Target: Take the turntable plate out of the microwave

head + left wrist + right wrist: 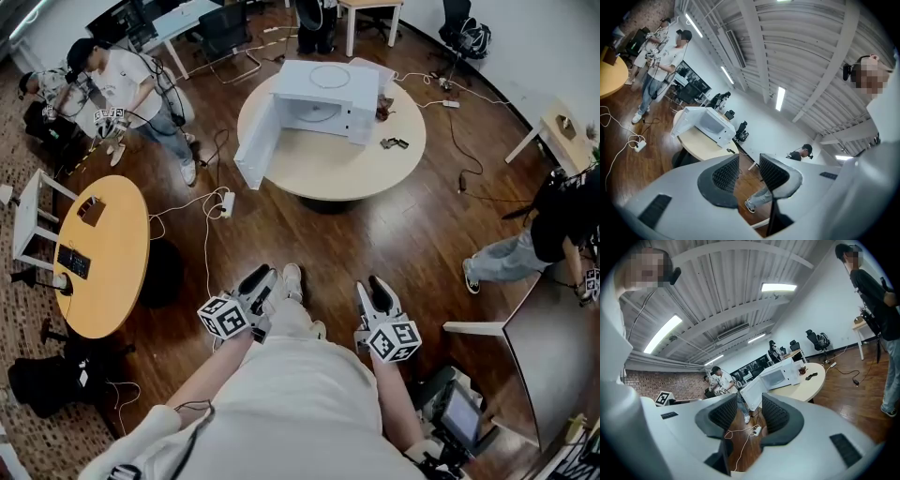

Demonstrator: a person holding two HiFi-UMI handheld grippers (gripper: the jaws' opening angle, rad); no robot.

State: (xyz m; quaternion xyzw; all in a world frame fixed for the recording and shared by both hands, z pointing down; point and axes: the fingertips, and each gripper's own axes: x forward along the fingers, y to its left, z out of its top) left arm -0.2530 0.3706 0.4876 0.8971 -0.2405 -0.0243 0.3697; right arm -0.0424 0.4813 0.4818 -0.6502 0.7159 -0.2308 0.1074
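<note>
Frankly, nothing of this job is done yet. At the lower middle of the head view, toward the left, my left hand-held gripper [262,278] hangs in front of my body with its jaws standing apart. Its own view shows only floor and a person's legs far off in the gap, so it carries nothing.

Up at the top centre, well apart from both my tools, the microwave [328,89] sits on the round counter [319,169]. Its door [255,141] is already swung open toward the lower left. Inside the cavity I can make out a pale round shape that I take to be the turntable plate [315,113], so it is still in its place.

Right of my legs, my right hand-held gripper [369,284] is likewise parted and empty, with only floor and a cable showing between its pads.

What remains, as I judge it: walk up to the counter, reach into the cavity, grip the plate's rim, lift it and bring it out.
</note>
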